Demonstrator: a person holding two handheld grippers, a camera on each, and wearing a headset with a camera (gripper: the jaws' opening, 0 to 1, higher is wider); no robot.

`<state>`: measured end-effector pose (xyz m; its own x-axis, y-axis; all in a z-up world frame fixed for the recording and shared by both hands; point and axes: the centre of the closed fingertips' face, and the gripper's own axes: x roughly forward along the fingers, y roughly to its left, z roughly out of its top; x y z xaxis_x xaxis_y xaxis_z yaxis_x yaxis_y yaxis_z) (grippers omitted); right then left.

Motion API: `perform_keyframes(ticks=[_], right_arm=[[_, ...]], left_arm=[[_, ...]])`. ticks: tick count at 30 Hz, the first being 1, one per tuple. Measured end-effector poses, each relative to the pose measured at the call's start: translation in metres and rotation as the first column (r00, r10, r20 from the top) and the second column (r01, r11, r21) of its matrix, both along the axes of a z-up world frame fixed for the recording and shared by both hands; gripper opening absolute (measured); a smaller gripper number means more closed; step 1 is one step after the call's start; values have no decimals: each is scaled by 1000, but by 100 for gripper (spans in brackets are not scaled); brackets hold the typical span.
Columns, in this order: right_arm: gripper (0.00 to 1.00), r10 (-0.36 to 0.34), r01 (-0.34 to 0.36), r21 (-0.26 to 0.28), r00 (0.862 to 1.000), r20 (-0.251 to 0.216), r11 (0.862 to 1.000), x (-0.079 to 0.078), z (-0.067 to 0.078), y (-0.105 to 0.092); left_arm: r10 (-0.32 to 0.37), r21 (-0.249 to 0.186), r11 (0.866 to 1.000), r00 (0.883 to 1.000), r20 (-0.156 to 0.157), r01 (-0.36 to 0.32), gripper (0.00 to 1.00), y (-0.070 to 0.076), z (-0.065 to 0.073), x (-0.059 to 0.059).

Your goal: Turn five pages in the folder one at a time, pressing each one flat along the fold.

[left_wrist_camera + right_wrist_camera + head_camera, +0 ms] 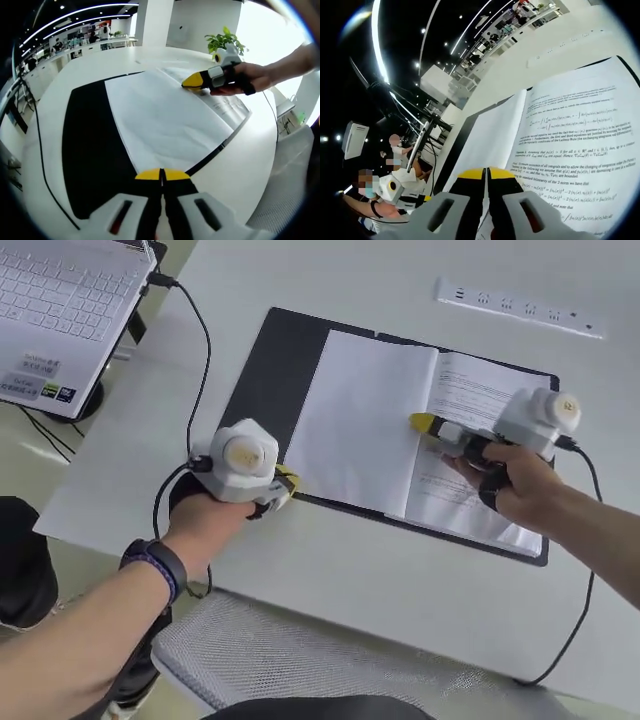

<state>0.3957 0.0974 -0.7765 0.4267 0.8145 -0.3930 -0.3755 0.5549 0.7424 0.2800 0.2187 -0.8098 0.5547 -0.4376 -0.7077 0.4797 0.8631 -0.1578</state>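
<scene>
Jaws clenched: left gripper by matte black folder, right gripper perhaps touching paper.

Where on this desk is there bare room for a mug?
Bare table lies between the folder and the power strip, and along the near edge in front of the folder. The laptop corner is crowded with cables.

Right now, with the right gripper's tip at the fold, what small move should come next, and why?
Probably draw the right gripper down along the fold toward the folder's near edge. Its shut jaws sit on the fold's upper part, so the fold below may be unpressed, while the left gripper, also shut, rests at the blank page's lower corner.
</scene>
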Motion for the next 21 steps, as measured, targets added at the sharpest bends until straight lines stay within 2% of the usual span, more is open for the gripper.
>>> perform_keyframes(ticks=[2, 3, 5, 8, 14, 17, 21], right_arm=[[0, 3, -3, 9, 1000, 0, 1000, 0, 1, 0], [0, 6, -6, 12, 1000, 1, 1000, 7, -4, -3], [0, 8, -8, 22, 1000, -4, 1000, 9, -4, -4], [0, -42, 42, 29, 999, -14, 999, 20, -3, -7], [0, -65, 66, 37, 998, -20, 997, 36, -3, -5], [0, -99, 101, 58, 995, -34, 993, 45, -4, -5], [0, -127, 132, 87, 990, -58, 987, 67, -16, -10]], left_arm=[[2, 1, 1000, 1000, 1, -2, 0, 0, 0, 0], [4, 1, 1000, 1000, 1, -4, 0, 0, 0, 0], [2, 12, 1000, 1000, 9, -2, 0, 2, -4, 3], [1, 26, 1000, 1000, 16, -1, 0, 1, -3, 2], [3, 22, 1000, 1000, 9, -3, 0, 1, -1, 1], [1, 25, 1000, 1000, 8, -2, 0, 0, 2, -1], [1, 29, 1000, 1000, 10, -1, 0, 0, 3, -2]])
